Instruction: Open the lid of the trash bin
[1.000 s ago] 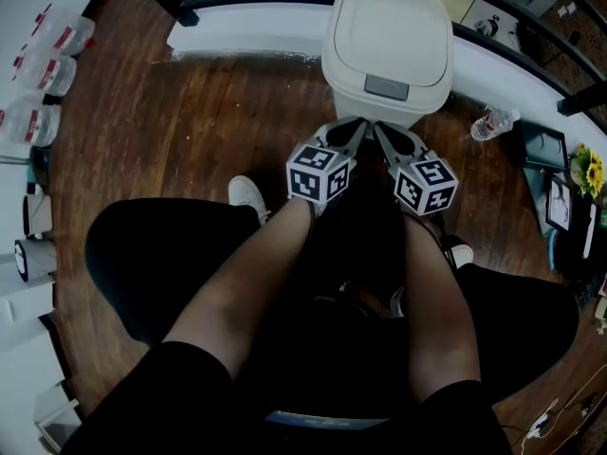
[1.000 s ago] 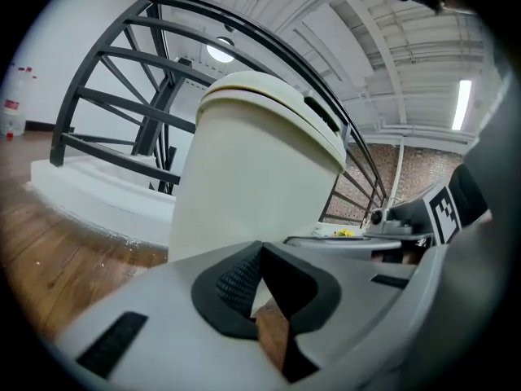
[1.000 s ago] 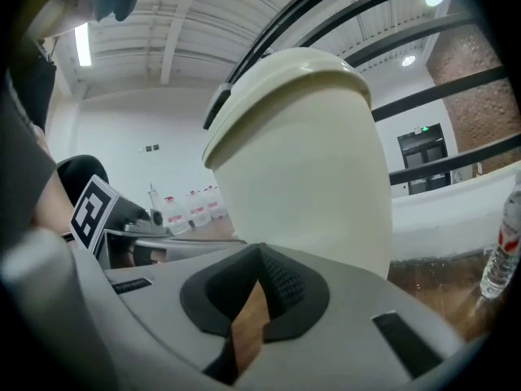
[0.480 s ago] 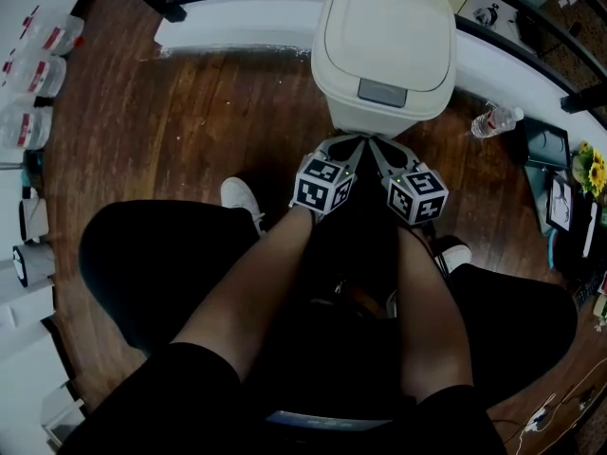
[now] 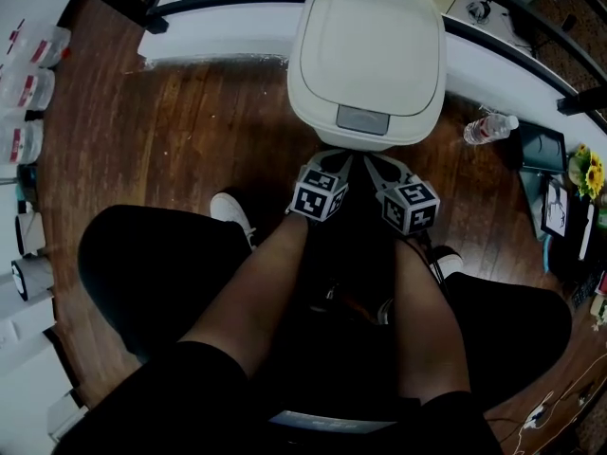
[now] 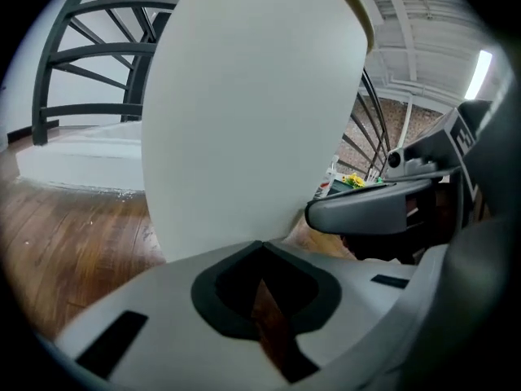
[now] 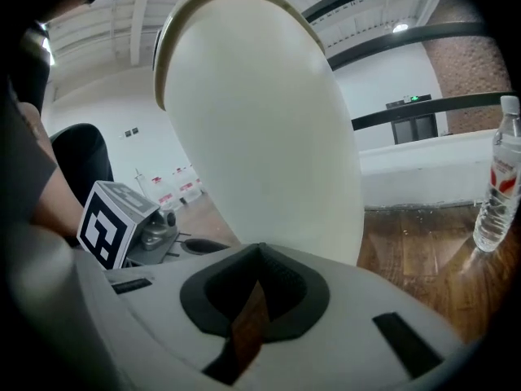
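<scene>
A cream trash bin (image 5: 368,45) stands on the wooden floor with its lid down and a grey latch (image 5: 362,119) at the lid's front edge. Both grippers are low in front of it, side by side, below the latch. My left gripper (image 5: 341,158) is shut with nothing in it, its tips close to the bin's wall (image 6: 252,112). My right gripper (image 5: 376,160) is also shut and holds nothing, and the bin's curved side (image 7: 260,129) fills its view. Whether either tip touches the bin cannot be told.
A water bottle (image 5: 488,126) stands on the floor right of the bin. A white ledge (image 5: 218,31) with black railing runs behind it. Plastic containers (image 5: 28,64) line the left edge. The person's knees and shoes (image 5: 230,211) are just behind the grippers.
Both grippers have moved forward and closer together toward the bin's front, and the bin now looks larger and nearer in the head view. The lid has stayed down.
</scene>
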